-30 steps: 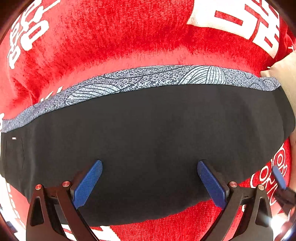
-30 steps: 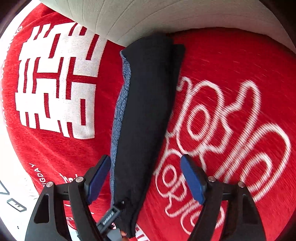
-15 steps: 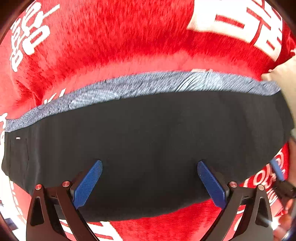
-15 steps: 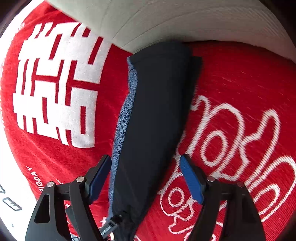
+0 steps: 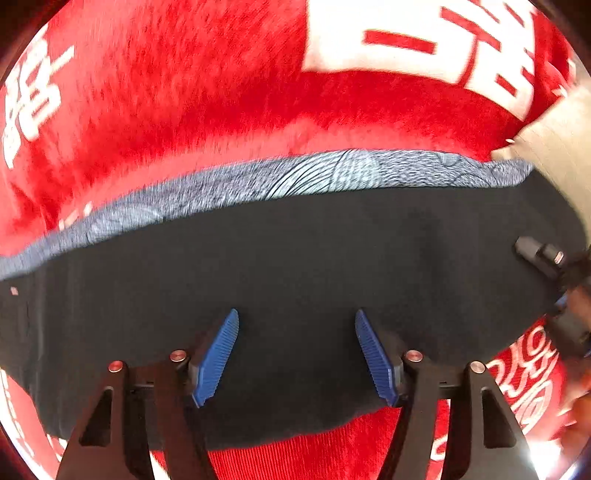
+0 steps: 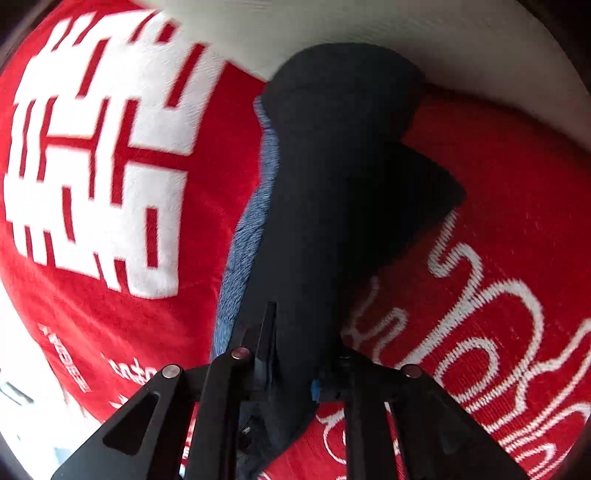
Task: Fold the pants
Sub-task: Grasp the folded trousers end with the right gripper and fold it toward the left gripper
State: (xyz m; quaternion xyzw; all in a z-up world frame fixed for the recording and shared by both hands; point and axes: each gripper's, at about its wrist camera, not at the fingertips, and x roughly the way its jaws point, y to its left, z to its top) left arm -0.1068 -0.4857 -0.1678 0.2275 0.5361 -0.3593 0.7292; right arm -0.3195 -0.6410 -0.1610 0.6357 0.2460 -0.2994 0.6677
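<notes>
Grasp stage of the fold. The pants (image 5: 295, 266), already lying as a long dark strip with a patterned blue-grey band (image 5: 258, 184) along its far edge, rest flat on a red blanket with white lettering (image 5: 184, 92); no worktop shows, only the blanket and a pale cushion-like surface (image 6: 369, 29) beyond the strip's far end. Your right gripper (image 6: 295, 373) has its fingers drawn narrow and closing, with the near end of the strip running up between them; the cloth bunches at the pinch, so it reads as gripped, though the pads themselves are mostly hidden by the fabric. Your left gripper (image 5: 297, 354) points steeply down over the middle of the strip, its fingers (image 5: 218, 354) about half apart and closing; the dark cloth lies beneath and ahead of both pads, the near hem sits just behind them, and no fold of fabric shows pinched between them. In the left wrist view, your right gripper (image 5: 554, 266) appears at the far right, over the strip's end. Judged from this layout, the step in hand is taking hold of the strip before doubling it over. The next move calls for the left fingers to finish gathering cloth before any lift, then for both hands to rise together so the strip does not slide or unfold. The right hand approaches at a moderate downward slant, along the strip's length.
</notes>
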